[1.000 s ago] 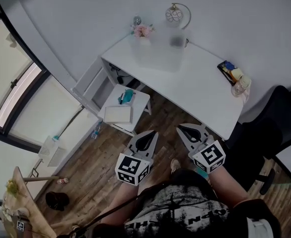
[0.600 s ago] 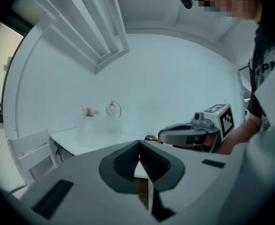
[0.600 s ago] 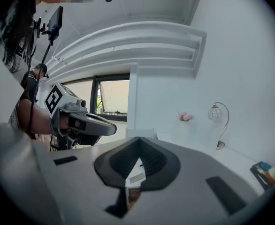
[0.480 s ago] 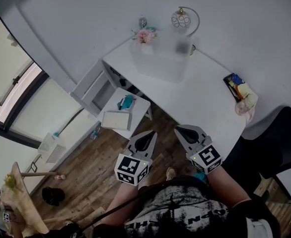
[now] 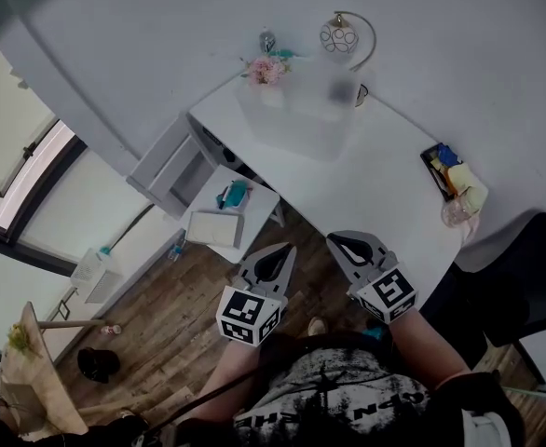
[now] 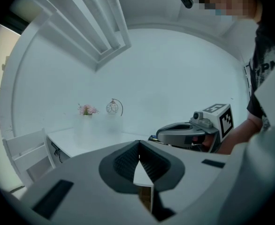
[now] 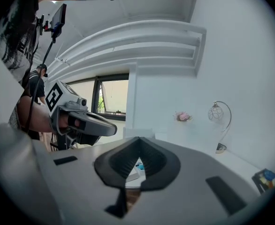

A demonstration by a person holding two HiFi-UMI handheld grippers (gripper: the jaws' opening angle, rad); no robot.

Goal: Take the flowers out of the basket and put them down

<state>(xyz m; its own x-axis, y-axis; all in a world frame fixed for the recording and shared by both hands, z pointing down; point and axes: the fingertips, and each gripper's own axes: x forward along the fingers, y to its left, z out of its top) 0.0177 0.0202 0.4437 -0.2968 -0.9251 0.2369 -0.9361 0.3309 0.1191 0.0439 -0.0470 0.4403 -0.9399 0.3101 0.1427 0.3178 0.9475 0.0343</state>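
Observation:
Small pink flowers (image 5: pixel 266 69) stand at the far corner of a white desk (image 5: pixel 385 203), at the edge of a pale, see-through basket (image 5: pixel 296 110). They also show far off as pink flowers (image 6: pixel 87 109) in the left gripper view and pink flowers (image 7: pixel 182 116) in the right gripper view. My left gripper (image 5: pixel 275 259) and right gripper (image 5: pixel 346 246) are held side by side close to the person's body, above the wooden floor and short of the desk's near edge. Both are shut with nothing between their jaws.
A round wire lamp (image 5: pixel 340 35) stands behind the basket. A dark tray of small items (image 5: pixel 445 170) lies at the desk's right end. A low white side table (image 5: pixel 228 208) and a drawer unit (image 5: pixel 170 166) stand left of the desk, a black chair (image 5: pixel 525 277) to its right.
The head view has shifted a little, so the desk sits slightly lower and to the right. Both grippers stay shut in front of the body.

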